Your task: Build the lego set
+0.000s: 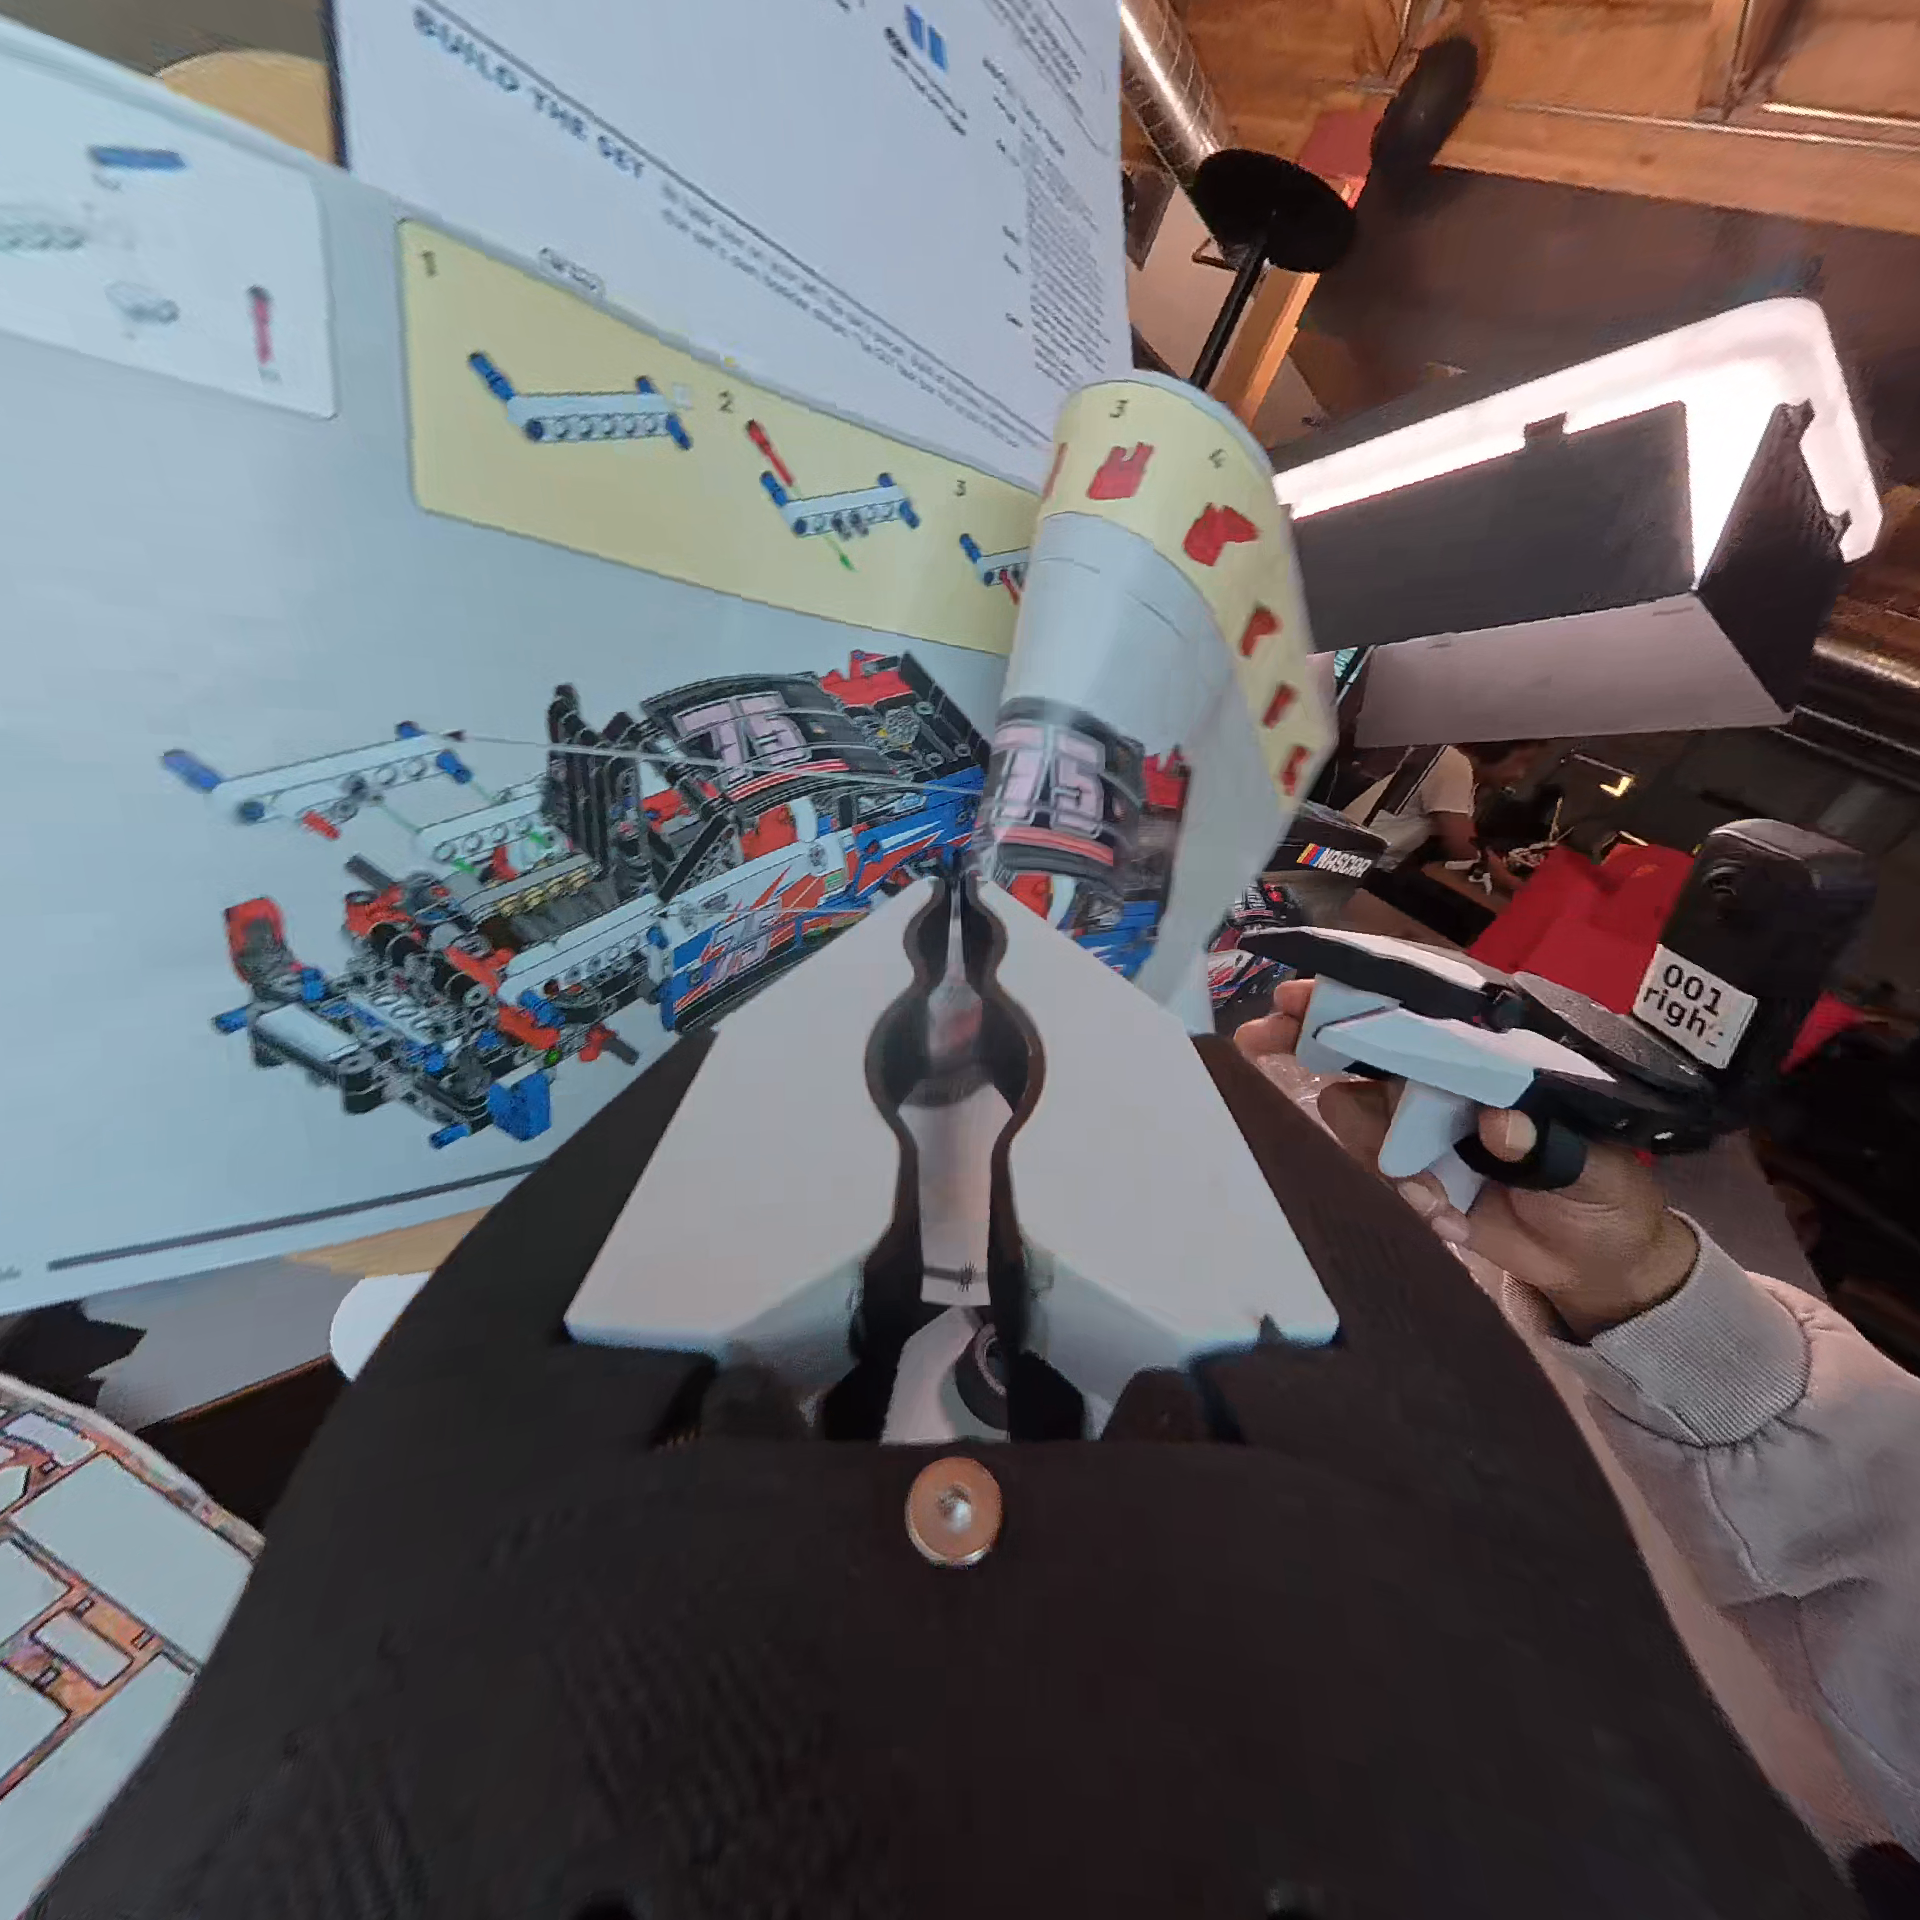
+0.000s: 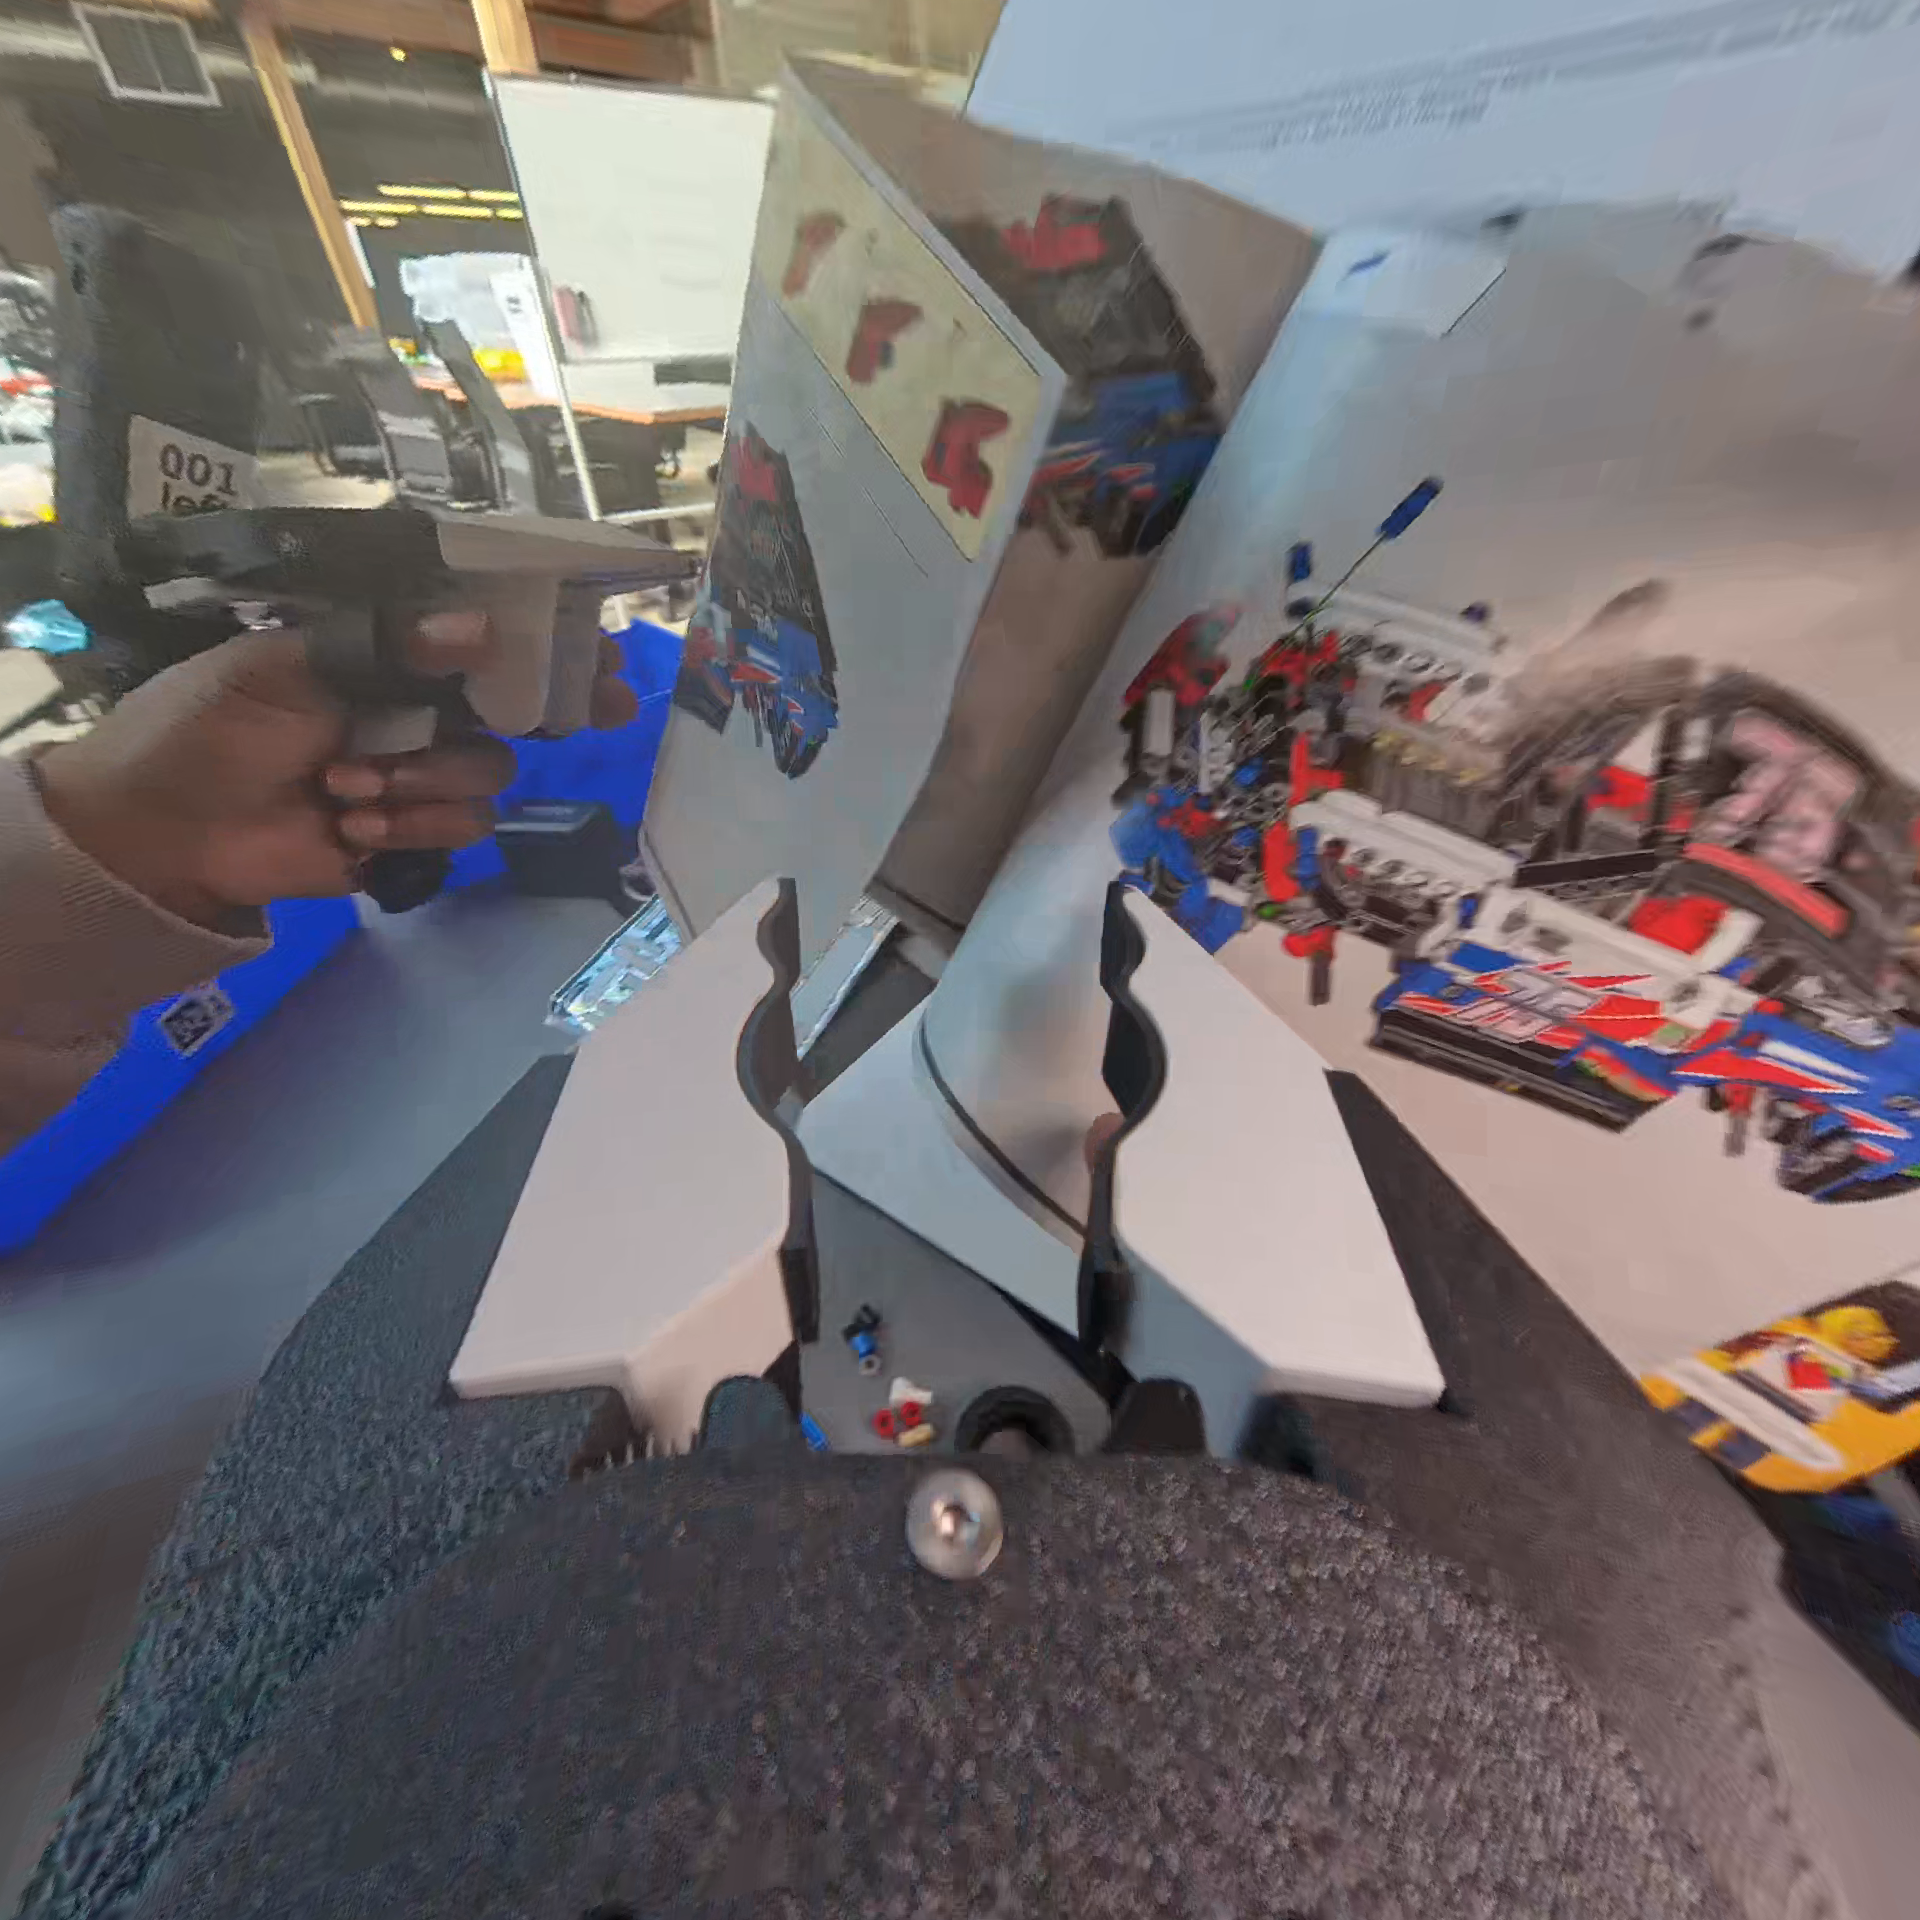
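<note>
The open instruction booklet [image 1: 416, 623] shows a race-car model and numbered steps. My left gripper [image 1: 956, 894] is shut on the edge of one booklet page [image 1: 1122, 644], which curls upward and to the right. In the right wrist view the same lifted page [image 2: 862, 540] stands upright, with the left gripper [image 2: 665, 566] pinching its edge from the left. My right gripper [image 2: 951, 899] is open, and the lower edge of the lifted page lies between its fingers. The right gripper also shows in the left wrist view [image 1: 1309, 966], held in a hand. Small loose lego pieces [image 2: 899, 1392] and a black tyre [image 2: 1013, 1423] lie on the grey table [image 2: 364, 1143].
A white printed sheet [image 1: 779, 156] stands behind the booklet. A blue box [image 2: 208, 1039] lies on the table at the left, a red box [image 1: 1579, 914] sits at the right, and a printed box [image 1: 83, 1558] is at the lower left. Office chairs and desks stand far behind. Across from one pair of fingers to the other is roughly 15 cm.
</note>
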Motion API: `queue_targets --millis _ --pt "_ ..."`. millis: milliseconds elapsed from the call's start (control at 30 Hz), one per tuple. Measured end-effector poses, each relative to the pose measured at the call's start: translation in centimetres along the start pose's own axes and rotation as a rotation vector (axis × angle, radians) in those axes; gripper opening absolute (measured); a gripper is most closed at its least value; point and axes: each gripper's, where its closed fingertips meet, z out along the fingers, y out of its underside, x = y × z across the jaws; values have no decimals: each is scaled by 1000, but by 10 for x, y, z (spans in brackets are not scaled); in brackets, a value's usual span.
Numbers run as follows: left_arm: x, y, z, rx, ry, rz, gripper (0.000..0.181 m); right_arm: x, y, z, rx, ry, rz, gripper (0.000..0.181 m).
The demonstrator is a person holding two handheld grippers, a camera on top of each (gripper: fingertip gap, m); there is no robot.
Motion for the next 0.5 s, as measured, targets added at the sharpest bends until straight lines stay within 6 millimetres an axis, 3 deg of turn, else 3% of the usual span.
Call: queue_targets --millis 100,200,300,367,433,500 --pt "-26 6 -13 1 -73 -44 6 -22 7 32 -50 -78 64 48" --pt "-19 -14 -35 96 -138 20 12 -39 -10 60 0 -65 -8 22" --pt "24 -53 -69 264 -181 225 17 -53 -21 86 0 -35 -124 14" --pt "62 -78 -94 379 -210 382 19 -50 -21 103 -25 39 -170 11" --pt "93 -88 -108 431 -223 507 18 -35 -16 116 -61 154 -211 11" --pt "114 -83 -106 420 -194 551 12 -23 -8 127 -100 226 -229 25"
